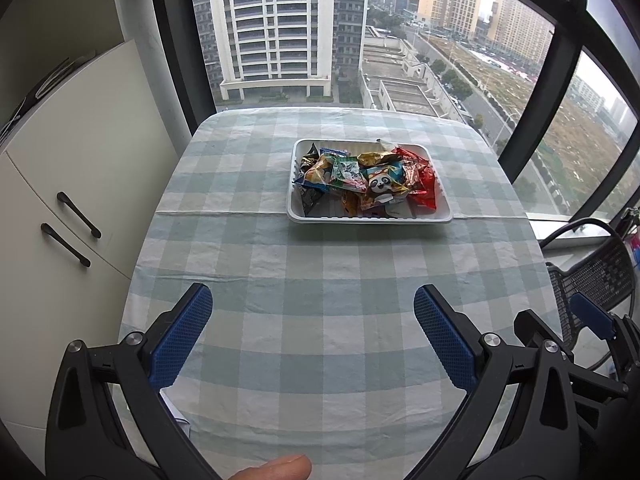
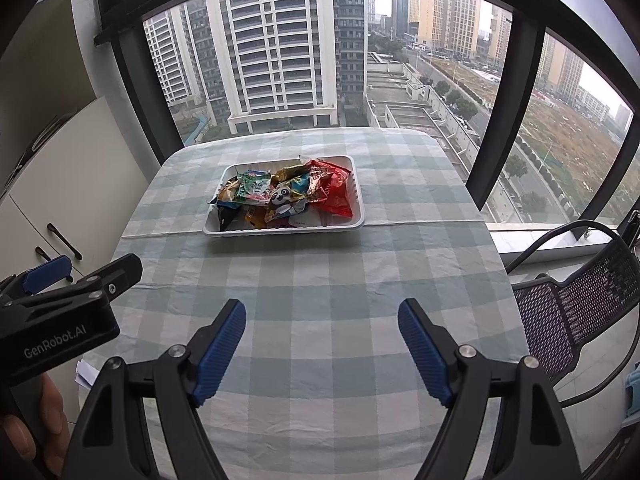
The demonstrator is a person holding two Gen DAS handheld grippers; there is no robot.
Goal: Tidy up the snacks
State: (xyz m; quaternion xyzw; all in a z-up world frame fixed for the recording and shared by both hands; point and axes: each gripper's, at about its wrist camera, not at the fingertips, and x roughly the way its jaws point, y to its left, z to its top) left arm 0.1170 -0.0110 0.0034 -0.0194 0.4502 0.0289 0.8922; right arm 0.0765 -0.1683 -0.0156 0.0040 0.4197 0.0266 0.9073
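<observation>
Already Gathered: Snacks Piled in the Tray

Both tongs hung wide open and empty over the checked table point(image 1: 320, 280), the left tongs point(image 1: 313, 336) and right tongs point(image 2: 322, 346) side by side. Well ahead of them sat the white tray point(image 1: 370, 218), every snack packet point(image 1: 380, 188) heaped inside. That suited either a finished tidy or a sorting still to come. Only the right view showed the left tool's body.

Big windows point(image 1: 280, 32) w/ grey daylight; white cabinet point(image 1: 60, 184) left, mesh chair point(image 2: 576, 304) right.
</observation>
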